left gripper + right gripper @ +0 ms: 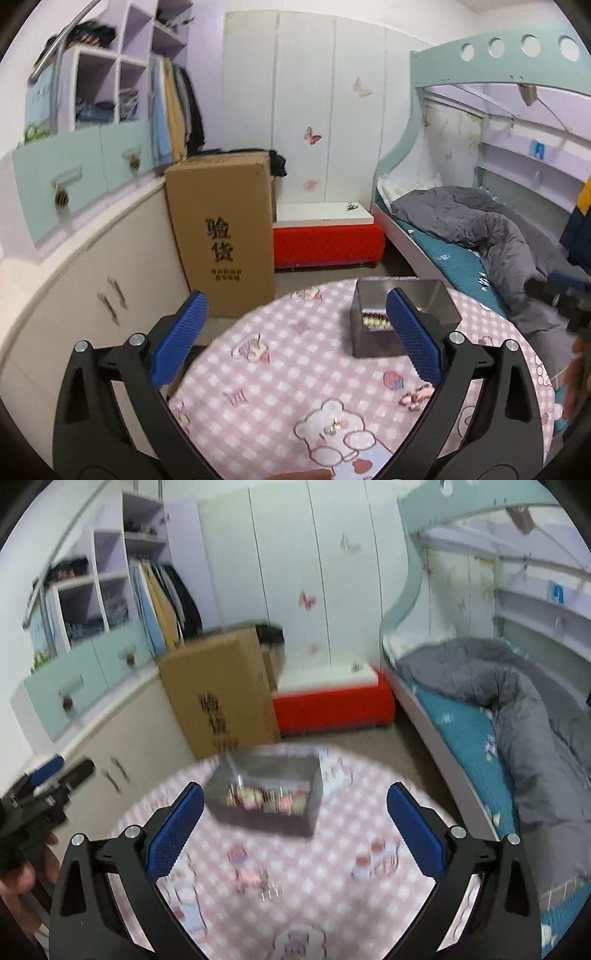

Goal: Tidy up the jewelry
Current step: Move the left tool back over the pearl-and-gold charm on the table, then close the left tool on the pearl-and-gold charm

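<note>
A grey metal box (373,343) with several jewelry pieces inside stands on a round table with a pink checked cloth (288,373). A pink hair clip (417,396) and small gold earrings (335,425) lie on the cloth nearer to me. My left gripper (295,336) is open and empty above the table, short of the box. In the blurred right wrist view the box (266,797) and loose pieces (258,880) show between the fingers of my right gripper (295,823), which is open and empty. The left gripper also shows at the left edge of that view (44,794).
A tall cardboard box (221,232) stands on the floor beyond the table's left side. A red bench (328,243) sits behind. A bunk bed with a grey quilt (491,236) is at right. Cabinets (92,288) run along the left wall.
</note>
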The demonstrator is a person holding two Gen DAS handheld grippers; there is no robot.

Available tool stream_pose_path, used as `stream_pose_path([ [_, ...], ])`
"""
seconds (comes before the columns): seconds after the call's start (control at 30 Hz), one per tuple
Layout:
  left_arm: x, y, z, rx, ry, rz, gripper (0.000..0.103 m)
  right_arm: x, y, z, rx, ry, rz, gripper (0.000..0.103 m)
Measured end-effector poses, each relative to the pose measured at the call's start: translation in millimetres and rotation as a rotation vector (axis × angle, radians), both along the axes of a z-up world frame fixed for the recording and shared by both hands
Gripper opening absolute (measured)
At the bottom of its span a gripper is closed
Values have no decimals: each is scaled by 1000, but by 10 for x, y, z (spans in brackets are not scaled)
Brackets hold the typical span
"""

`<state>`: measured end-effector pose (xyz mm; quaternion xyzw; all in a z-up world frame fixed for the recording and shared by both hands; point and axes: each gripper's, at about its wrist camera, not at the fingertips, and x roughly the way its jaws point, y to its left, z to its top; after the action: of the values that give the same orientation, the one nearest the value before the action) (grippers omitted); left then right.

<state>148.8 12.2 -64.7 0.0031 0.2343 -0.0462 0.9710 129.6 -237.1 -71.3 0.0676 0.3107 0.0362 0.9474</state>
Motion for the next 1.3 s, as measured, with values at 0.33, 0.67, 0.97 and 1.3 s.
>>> stream_pose_path([
  [0.33, -145, 101, -560, 49, 184, 6, 95, -167, 33, -581, -3, 134, 12, 95],
  [0.67, 10, -107, -1156, 141, 337, -73, 95, -236, 74, -831, -12, 217, 33, 95],
  [0.97, 139, -237, -1421, 101, 440, -202, 53, -199, 157, -985, -39, 257, 75, 95],
  [1.3, 158, -193, -1331, -11, 442, -256, 11, 65, 397, -1200, -102, 307, 233, 56],
])
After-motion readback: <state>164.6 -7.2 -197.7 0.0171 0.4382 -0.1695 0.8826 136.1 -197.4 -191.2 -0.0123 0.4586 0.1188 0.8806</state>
